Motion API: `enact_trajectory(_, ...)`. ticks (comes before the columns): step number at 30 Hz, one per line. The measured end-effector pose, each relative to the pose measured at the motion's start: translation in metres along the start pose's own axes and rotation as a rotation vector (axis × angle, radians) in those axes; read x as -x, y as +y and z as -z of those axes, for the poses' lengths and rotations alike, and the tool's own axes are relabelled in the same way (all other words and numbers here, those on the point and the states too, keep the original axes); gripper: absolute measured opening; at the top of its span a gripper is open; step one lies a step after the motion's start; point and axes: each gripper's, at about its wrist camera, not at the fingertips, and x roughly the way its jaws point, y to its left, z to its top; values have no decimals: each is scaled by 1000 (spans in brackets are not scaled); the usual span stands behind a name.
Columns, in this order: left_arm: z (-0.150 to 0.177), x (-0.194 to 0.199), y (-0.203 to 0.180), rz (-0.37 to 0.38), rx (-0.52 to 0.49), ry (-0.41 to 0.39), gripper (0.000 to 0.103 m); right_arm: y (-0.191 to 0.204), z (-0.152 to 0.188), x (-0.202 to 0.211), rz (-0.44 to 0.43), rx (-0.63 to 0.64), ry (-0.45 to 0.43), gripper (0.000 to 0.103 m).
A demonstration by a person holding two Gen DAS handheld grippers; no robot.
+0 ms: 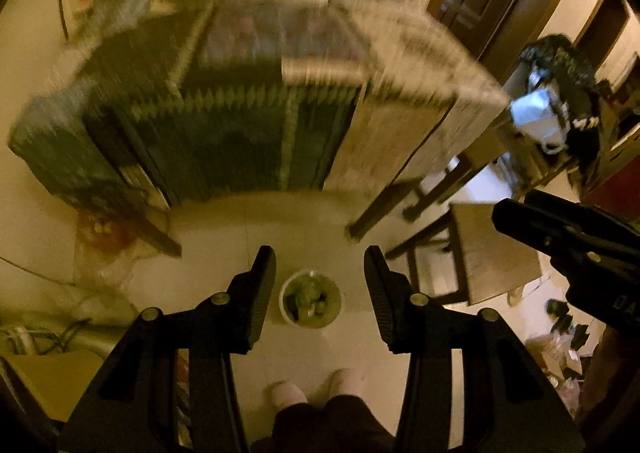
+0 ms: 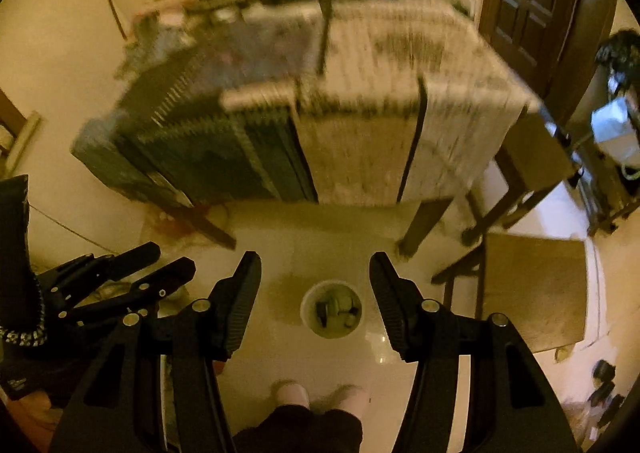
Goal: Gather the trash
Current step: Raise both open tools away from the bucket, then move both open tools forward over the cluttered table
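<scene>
Left wrist view: both claws, left claw (image 1: 320, 289) and right claw (image 2: 316, 301), hang released and empty above the bin (image 1: 311, 299); blurry counter (image 1: 280, 113) trash could get missed.

No lettering seems legible through the blur.

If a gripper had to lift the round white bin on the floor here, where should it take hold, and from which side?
Judging from both views, the rim of the white bin is the best hold. It stands upright with its mouth open upward, seemingly too wide to span, so come from above, one finger inside and one outside the wall. The trash inside appears to leave the edge free.
</scene>
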Motion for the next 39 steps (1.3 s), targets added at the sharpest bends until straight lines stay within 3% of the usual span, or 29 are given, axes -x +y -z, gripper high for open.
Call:
enact_trajectory(14, -47, 215, -15, 12, -70, -381, 45, 65, -40, 181, 26, 47, -345, 53)
enact_trajectory(18, -46, 262, -14, -15, -90, -493, 46, 76, -41, 225, 46, 47, -460, 62)
enact_trajectory(22, -42, 301, -13, -33, -113, -610, 56, 84, -38, 259, 78, 59, -570, 68)
enact_trajectory(24, -41, 314, -11, -33, -112, -650, 63, 86, -37, 272, 83, 60, -624, 81)
enact_trajectory(28, -48, 326, -9, -23, -104, -708, 90, 83, -39, 285, 111, 47, -713, 98)
enact_trajectory(31, -61, 321, -12, -36, -116, -728, 92, 79, -43, 281, 139, 33, -740, 101)
enact_trajectory(35, -77, 307, -18, -67, -121, -732, 92, 62, -62, 261, 146, 28, -711, 101)
enact_trajectory(39, -113, 281, -24, -79, -96, -724, 92, 39, -85, 240, 145, 33, -691, 101)
